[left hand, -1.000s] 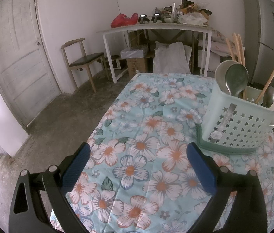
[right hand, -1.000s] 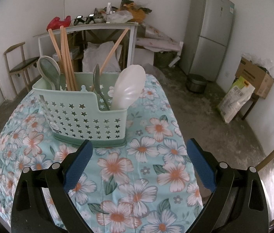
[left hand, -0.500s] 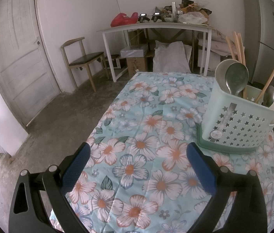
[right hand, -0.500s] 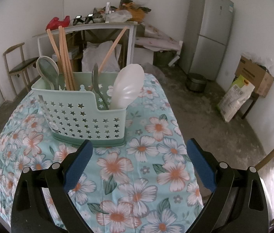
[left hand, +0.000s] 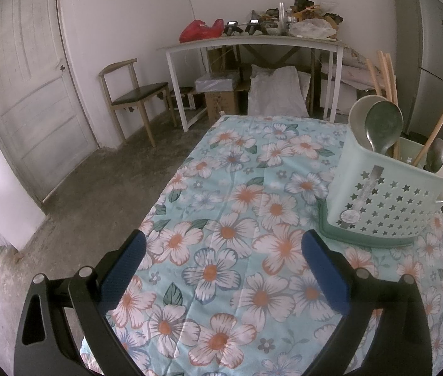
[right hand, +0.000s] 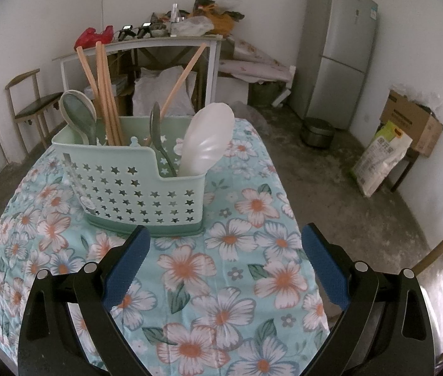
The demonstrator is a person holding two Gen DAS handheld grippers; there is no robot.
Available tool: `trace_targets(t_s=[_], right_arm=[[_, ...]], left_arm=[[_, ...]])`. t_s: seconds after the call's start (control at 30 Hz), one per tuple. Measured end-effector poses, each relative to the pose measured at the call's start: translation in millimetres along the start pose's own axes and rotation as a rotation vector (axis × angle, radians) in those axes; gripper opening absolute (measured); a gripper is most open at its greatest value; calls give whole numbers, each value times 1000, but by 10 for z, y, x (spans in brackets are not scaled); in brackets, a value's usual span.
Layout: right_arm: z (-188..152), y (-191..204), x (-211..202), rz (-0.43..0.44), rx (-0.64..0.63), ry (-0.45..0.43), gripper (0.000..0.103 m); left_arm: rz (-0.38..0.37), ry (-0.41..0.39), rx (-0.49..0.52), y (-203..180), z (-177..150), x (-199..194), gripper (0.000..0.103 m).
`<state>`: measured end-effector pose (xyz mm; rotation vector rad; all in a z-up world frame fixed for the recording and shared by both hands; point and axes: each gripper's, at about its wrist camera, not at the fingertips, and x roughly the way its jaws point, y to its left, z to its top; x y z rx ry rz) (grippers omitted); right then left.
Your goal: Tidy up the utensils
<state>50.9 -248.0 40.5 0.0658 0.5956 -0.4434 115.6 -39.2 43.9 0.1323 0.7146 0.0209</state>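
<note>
A pale green utensil caddy (right hand: 133, 185) with star holes stands on the floral tablecloth (right hand: 221, 282); it also shows in the left wrist view (left hand: 384, 206) at the right. It holds wooden chopsticks (right hand: 105, 94), a metal ladle (right hand: 78, 116), a metal spoon (right hand: 155, 128) and a white plastic scoop (right hand: 208, 138). My right gripper (right hand: 224, 241) is open and empty, just in front of the caddy. My left gripper (left hand: 221, 244) is open and empty, over bare cloth to the caddy's left.
The table's left edge drops to a concrete floor (left hand: 89, 188). A chair (left hand: 133, 91) and a cluttered white side table (left hand: 252, 44) stand at the back wall. A fridge (right hand: 337, 53), a cardboard box (right hand: 415, 122) and a sack (right hand: 378, 159) are to the right.
Both views have shifted only slightly; the caddy sits a little more to the left in the right wrist view. Both grippers stay open and empty.
</note>
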Motion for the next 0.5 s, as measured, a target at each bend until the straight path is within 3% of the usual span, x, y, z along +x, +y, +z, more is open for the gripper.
trace_targets(t_s=[0.5], right_arm=[[-3, 14, -6, 3, 1, 0, 93]], left_arm=[[-3, 3, 2, -33, -47, -28, 97]])
